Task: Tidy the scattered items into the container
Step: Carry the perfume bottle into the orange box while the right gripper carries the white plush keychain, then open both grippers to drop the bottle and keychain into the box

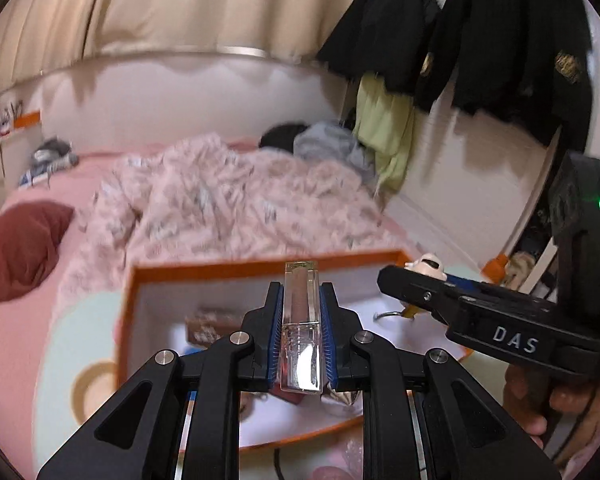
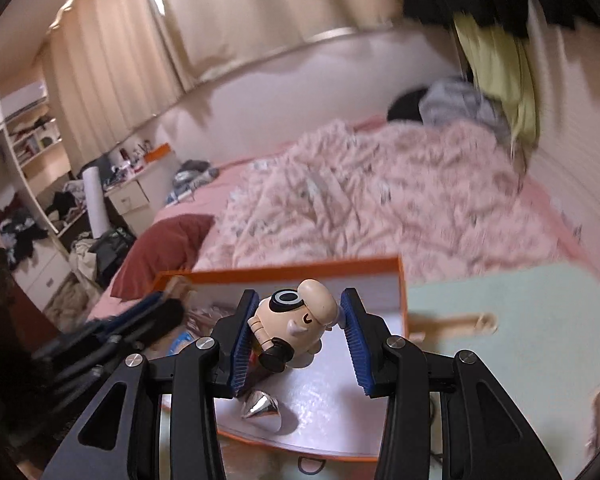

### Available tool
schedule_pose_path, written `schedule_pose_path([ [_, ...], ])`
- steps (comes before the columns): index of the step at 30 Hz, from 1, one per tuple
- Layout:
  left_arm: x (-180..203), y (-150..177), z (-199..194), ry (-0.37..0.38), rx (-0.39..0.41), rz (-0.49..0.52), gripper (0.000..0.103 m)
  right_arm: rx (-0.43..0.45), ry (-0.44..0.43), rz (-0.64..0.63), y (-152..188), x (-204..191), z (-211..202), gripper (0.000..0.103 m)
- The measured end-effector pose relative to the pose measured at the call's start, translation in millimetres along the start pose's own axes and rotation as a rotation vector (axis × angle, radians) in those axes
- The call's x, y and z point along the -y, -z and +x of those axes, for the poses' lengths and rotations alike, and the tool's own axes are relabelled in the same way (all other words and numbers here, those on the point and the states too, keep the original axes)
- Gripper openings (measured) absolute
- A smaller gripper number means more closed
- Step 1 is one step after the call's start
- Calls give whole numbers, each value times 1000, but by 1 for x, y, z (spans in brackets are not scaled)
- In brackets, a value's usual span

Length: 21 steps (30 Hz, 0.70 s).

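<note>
Left tool (image 1: 300,320) clamps a clear tube (image 1: 302,328); right tool (image 2: 300,332) grips a figurine (image 2: 296,328), both above the orange box (image 2: 284,272).

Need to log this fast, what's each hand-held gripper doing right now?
Left hand-held gripper: closed on the clear lip gloss tube.
Right hand-held gripper: closed on the small toy figure.

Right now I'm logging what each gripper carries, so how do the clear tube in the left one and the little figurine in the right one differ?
The clear square-sided plastic lip gloss tube is slim, straight and see-through; the cream-coloured round-headed toy figurine is chunky, opaque and has limbs. The tube lies straight along the left gripper, while the figurine sits tilted in the right gripper. Both are held above the orange-rimmed white box.
</note>
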<state>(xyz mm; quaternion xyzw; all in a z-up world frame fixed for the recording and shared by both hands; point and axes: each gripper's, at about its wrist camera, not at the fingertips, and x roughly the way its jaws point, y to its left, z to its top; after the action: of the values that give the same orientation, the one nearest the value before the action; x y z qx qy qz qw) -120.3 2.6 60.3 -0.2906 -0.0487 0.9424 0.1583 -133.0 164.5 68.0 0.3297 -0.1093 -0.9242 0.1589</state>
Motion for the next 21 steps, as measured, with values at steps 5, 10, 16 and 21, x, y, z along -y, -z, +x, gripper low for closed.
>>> schedule_pose_path([
  [5,15,6,5,5,11,36,19,30,48,-16,-1,3,0,41],
  [10,5,2,10,-3,6,-28,20,74,80,-9,-4,10,0,43],
  [16,-5,0,-1,74,62,-90,46,110,54,41,-3,19,-8,49],
  [21,4,-1,-18,77,128,-34,46,147,45,40,-4,18,-19,53],
])
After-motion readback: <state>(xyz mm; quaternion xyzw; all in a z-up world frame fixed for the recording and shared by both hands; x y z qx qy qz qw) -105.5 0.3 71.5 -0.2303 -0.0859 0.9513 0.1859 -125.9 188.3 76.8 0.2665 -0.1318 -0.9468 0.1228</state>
